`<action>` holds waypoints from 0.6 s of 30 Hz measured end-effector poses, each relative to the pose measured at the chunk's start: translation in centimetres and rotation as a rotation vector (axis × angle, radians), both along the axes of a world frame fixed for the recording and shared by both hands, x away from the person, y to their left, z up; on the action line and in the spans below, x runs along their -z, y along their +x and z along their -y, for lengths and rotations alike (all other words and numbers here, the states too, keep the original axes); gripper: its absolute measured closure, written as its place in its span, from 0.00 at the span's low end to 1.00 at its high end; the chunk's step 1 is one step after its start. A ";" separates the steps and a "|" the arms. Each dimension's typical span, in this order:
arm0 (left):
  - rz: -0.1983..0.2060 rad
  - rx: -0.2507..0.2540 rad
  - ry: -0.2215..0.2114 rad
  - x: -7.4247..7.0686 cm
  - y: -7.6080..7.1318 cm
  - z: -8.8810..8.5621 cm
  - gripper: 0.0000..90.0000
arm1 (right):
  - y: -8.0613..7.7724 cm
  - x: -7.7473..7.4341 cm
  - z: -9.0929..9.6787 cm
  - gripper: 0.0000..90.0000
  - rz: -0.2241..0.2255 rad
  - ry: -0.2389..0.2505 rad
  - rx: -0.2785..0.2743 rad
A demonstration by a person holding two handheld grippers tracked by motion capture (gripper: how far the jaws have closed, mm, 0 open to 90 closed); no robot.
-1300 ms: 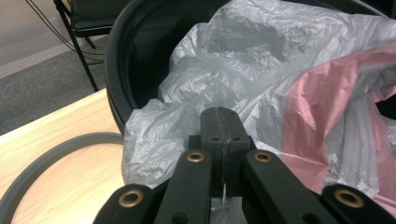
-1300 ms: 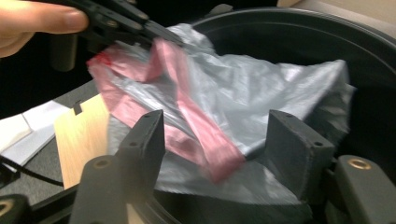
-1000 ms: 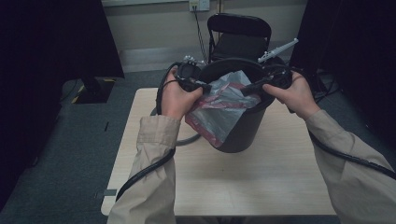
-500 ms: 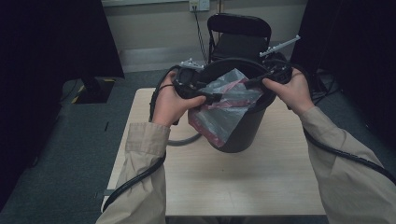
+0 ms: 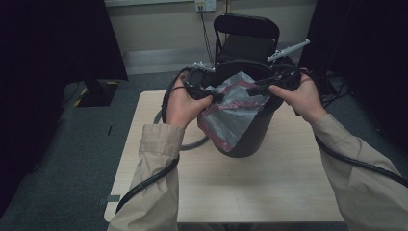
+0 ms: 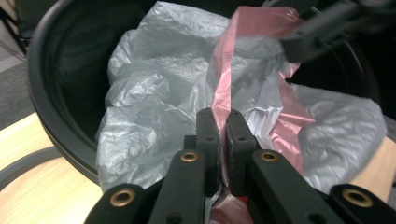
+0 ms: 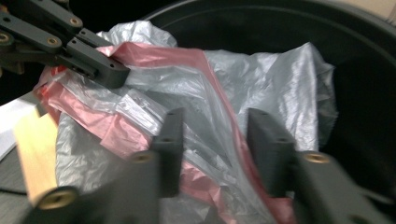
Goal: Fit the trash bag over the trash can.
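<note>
A black bin [image 5: 250, 137] stands on the table with a clear plastic bag [image 5: 230, 118] edged in red spilling over its front rim. My left gripper [image 6: 218, 116] has just been closing and is shut on the bag's red band [image 6: 225, 79] near the rim [image 6: 42, 93]. It also shows at the left of the bin's mouth [image 5: 217, 96]. My right gripper [image 7: 217, 122] has just been opening. Its jaws stand apart over the bag [image 7: 280, 84], whose film lies between them without being pressed. From above it is at the right of the rim [image 5: 251, 90].
The pale wooden table [image 5: 269, 192] has free room in front of and right of the bin. A grey cable loop [image 5: 192, 143] lies left of the bin. A black folding chair [image 5: 245, 33] stands behind the table, with dark curtains on both sides.
Both hands have stayed at the bin's rim with only small shifts. The bag still hangs over the front rim.
</note>
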State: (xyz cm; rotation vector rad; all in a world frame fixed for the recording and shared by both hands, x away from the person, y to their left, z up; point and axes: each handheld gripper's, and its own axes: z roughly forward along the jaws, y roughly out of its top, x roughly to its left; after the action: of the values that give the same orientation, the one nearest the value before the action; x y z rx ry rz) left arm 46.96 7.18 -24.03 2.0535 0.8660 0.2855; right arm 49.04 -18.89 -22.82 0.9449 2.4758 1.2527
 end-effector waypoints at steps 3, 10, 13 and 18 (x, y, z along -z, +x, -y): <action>-0.007 -0.039 -0.028 0.0 0.3 0.1 0.98 | -0.3 -0.6 0.1 0.45 0.026 0.016 0.001; -0.008 -0.067 -0.012 -0.1 0.7 1.0 0.98 | -1.3 -1.2 -0.2 0.49 0.032 0.001 -0.070; -0.009 -0.069 -0.005 -0.1 0.8 1.3 0.98 | -1.5 -0.9 -0.8 0.48 0.016 -0.006 -0.102; -0.014 -0.080 -0.013 -0.3 1.0 1.3 0.98 | -1.4 -0.4 -2.0 0.48 -0.028 -0.026 -0.143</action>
State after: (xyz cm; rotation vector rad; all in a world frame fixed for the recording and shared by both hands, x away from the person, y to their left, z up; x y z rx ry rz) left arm 47.93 5.85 -23.78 2.0141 0.9575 0.3092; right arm 47.60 -16.86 -22.45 0.7964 2.6149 1.2545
